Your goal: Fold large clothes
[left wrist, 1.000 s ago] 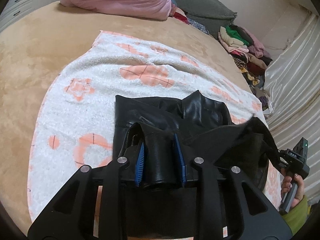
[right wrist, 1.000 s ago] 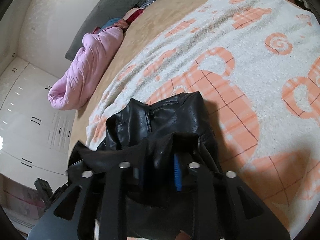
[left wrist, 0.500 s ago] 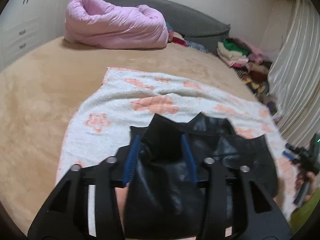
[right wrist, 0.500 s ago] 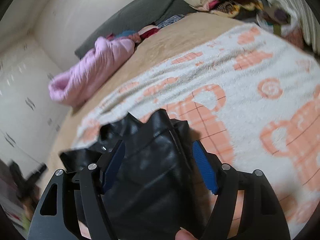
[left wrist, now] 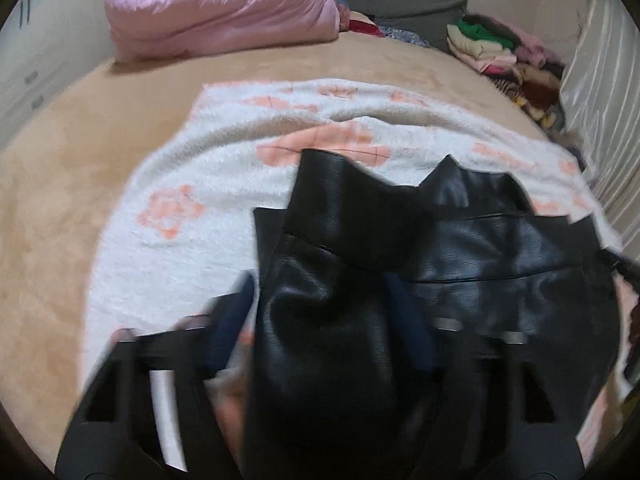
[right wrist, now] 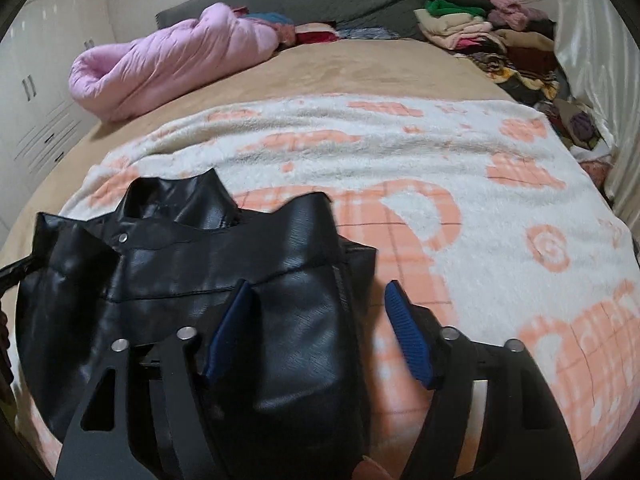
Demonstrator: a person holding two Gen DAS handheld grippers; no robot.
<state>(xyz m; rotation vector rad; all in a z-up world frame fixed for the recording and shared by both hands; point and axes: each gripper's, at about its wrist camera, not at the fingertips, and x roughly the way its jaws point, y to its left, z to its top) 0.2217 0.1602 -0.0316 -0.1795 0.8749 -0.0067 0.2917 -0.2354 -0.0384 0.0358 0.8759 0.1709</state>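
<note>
Right wrist view: our right gripper (right wrist: 316, 332) and left gripper (left wrist: 320, 320) gape wide over the black leather jacket (right wrist: 192, 280), folded compactly on the near blanket (right wrist: 480, 200); we judge little remains.

- Left gripper (left wrist: 320, 320): jaws spread wide, blue pads (left wrist: 226, 324) blurred, a fold of black jacket (left wrist: 460, 264) lying between them.
- Right gripper (right wrist: 316, 332): jaws spread wide, blue pads (right wrist: 408, 336) apart, jacket between, not clamped.
</note>
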